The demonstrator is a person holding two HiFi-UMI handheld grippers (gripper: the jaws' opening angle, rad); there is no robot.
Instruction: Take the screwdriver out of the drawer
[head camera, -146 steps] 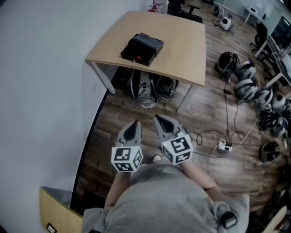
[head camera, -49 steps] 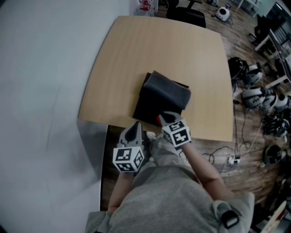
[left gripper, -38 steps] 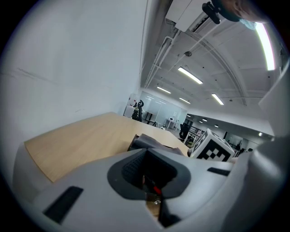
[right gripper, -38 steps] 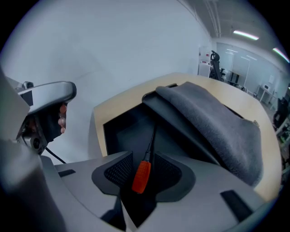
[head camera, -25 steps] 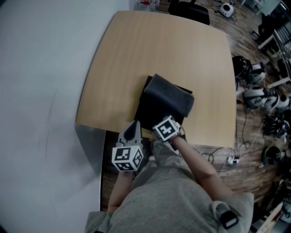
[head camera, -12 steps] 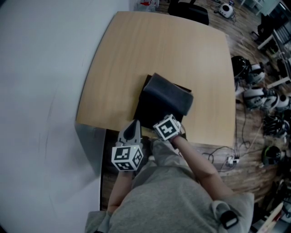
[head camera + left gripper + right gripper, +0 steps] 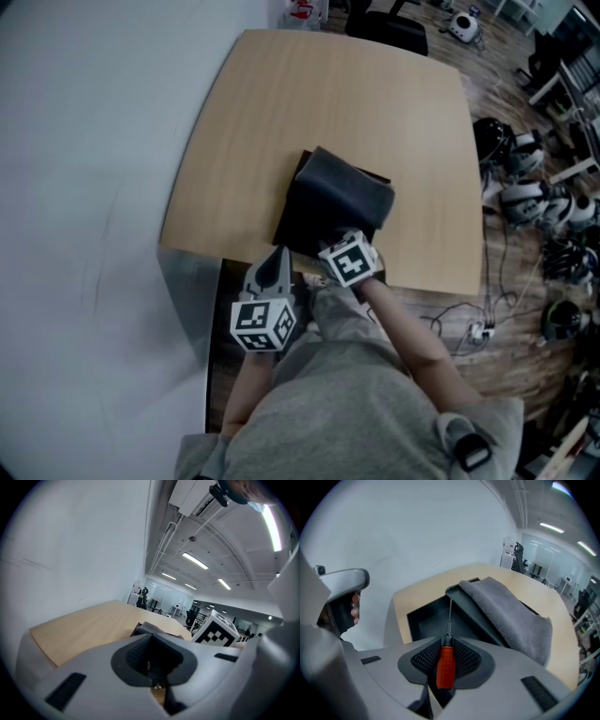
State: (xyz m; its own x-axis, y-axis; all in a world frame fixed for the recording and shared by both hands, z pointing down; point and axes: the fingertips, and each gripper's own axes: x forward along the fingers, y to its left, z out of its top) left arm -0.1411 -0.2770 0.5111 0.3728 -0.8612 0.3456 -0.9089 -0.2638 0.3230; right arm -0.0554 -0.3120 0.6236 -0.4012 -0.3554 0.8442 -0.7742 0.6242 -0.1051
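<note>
Screwdriver (image 7: 446, 665) (red handle, thin shaft) tip toward open black drawer (image 7: 426, 620).

A dark box (image 7: 333, 202) is seen mid-surface (image 7: 262, 112); the left hand-held gripper (image 7: 279, 254) is held at its 7 o'clock, by the surface's edge.

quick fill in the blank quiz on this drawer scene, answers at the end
1. The right hand-held gripper has a ____ between its jaws.
2. The black drawer stands ____.
3. The left hand-held gripper holds ____.
4. A grey cloth lies on the drawer's case, which stands on a wooden ____.

Missing words: screwdriver, open, nothing, table.
The right jaws are closing on the screwdriver's red handle.
</note>
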